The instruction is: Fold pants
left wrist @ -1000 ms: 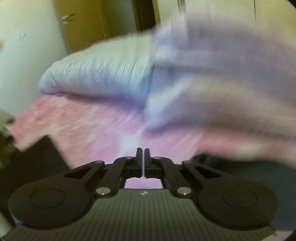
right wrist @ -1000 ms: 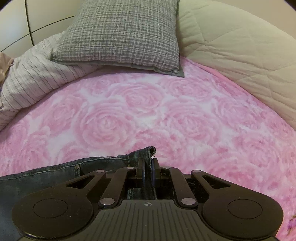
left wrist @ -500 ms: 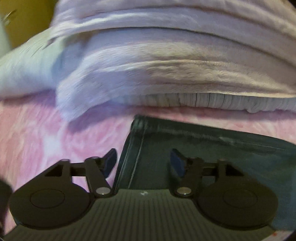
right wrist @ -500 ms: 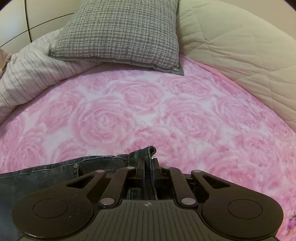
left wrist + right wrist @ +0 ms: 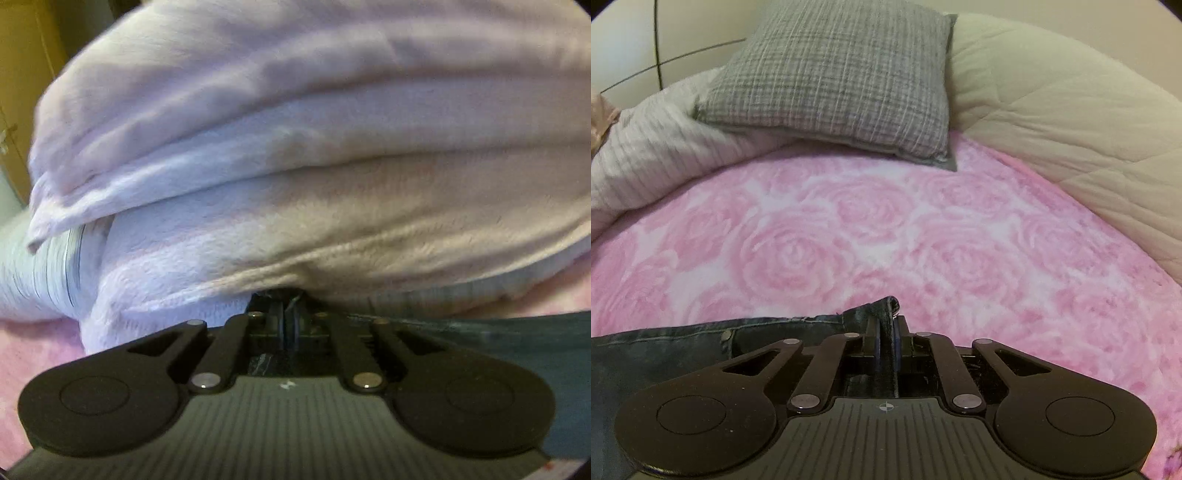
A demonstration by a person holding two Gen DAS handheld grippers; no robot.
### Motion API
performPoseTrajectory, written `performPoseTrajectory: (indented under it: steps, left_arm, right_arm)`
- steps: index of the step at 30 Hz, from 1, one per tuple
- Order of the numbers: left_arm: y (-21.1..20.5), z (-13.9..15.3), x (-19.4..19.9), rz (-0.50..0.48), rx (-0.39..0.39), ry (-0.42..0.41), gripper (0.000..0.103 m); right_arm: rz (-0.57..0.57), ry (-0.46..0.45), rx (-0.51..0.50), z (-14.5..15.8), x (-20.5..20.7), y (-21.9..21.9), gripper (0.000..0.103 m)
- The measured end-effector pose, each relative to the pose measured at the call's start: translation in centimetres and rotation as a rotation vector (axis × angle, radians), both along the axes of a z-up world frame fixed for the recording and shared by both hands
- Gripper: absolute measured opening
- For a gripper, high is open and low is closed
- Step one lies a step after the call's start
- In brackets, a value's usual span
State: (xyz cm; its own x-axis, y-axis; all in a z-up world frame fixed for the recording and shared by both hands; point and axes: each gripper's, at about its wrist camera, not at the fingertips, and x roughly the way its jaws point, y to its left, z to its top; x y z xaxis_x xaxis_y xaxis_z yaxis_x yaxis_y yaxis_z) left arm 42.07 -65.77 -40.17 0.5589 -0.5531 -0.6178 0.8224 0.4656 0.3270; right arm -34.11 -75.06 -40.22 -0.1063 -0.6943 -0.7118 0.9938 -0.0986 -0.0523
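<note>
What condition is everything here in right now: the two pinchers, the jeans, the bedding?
left gripper: just been closing, clamped on dark denim
right gripper: shut on jeans' edge
jeans: flat on bed, not yet folded
grey pillow: propped against bedding
lilac blanket: bunched in folds

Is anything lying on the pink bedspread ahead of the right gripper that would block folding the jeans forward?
Nothing visible does. The bedspread lies bare ahead of the jeans; the grey pillow sits at its far edge.
</note>
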Motion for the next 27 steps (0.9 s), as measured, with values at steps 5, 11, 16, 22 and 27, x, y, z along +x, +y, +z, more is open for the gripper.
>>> performPoseTrajectory:
  steps: [5,11,16,22,27]
  left_arm:
    - [1.2,-2.5,-1.1,0.054,0.167,-0.120,0.046]
    - [9.2,1.7,-1.7,0.194,-0.025,0.027,0.054]
    - [19.2,2.8,-9.6,0.154,-0.021,0.179,0.053]
    - [31.1,2.2,-17.1,0.288,0.059,0.441,0.051]
    - [37.8,2.6,-22.2,0.259,0.106,0.499,0.050]
  right_arm:
    - [-0.083,-0.026,0.062,-2.1,-0.3,-1.2,0.015]
    - [-0.098,0.008,-0.014,1.7,-1.3,1.2,0.044]
    - [0.023,-0.073,-0.030,5.7,-2.9,9.1,0.043]
    - [0.035,-0.128,0.147,6.4,-6.3,19.9,0.043]
    - [-0.053,-0.101,0.173,5.1,-8.8,26.9,0.043]
